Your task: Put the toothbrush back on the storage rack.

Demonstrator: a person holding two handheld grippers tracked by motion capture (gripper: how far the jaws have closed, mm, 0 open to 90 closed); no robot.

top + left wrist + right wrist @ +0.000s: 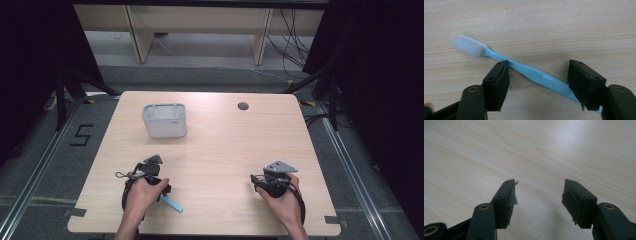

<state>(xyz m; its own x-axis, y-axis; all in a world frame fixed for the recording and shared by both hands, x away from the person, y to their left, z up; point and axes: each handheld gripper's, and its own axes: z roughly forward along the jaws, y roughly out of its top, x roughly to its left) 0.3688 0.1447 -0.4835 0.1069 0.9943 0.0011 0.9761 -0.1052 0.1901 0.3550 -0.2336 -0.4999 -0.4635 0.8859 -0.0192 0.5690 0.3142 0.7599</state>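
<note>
One light-blue plastic toothbrush (534, 73) lies crosswise between the left gripper (539, 75)'s parted jaws, unpinched; the right gripper (539, 192) gapes empty.

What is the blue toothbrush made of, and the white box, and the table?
Toothbrush: probably glossy plastic, shiny blue handle, soft white bristles. White box: likely matte plastic, though too small to be sure. Table: pale wood-look top with printed-looking grain, perhaps laminate.
</note>
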